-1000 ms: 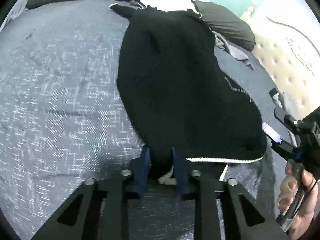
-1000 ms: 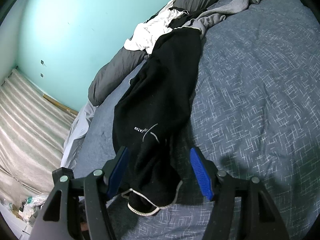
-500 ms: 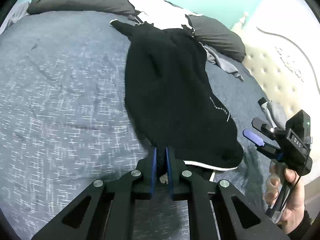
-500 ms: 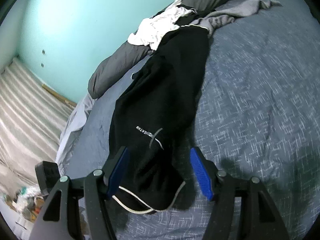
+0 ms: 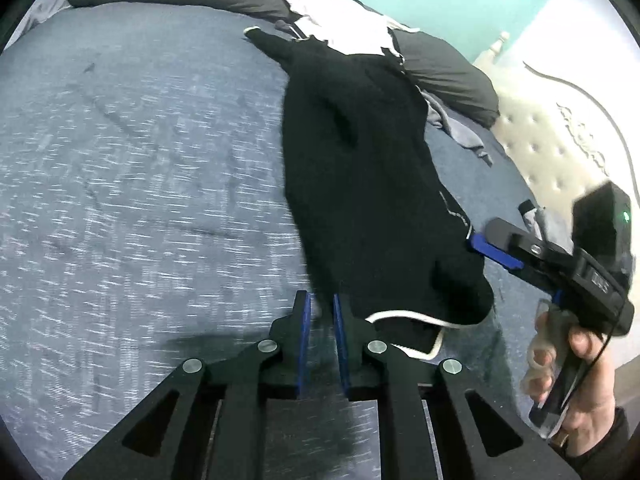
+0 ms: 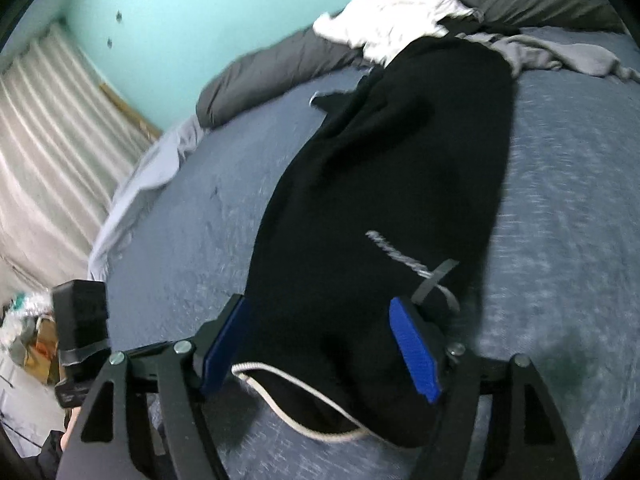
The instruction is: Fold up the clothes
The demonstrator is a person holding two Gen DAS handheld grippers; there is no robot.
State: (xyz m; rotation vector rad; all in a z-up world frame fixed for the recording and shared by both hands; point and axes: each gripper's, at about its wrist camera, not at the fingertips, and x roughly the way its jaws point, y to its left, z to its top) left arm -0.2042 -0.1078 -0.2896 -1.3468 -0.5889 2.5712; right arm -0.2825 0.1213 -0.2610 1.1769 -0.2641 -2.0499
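Jaws left gripper (image 5: 320,312): narrow gap, empty | right gripper (image 6: 320,340): spread wide, straddling black garment (image 6: 400,168)

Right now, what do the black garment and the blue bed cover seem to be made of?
The black garment looks like a soft matte knit, maybe fleece or cotton: it reflects nothing, slumps in folds, and carries a white cord at its edge. The bed cover looks like woven cotton with a heathered blue-white fleck and shallow wrinkles; motion blur leaves the weave uncertain.
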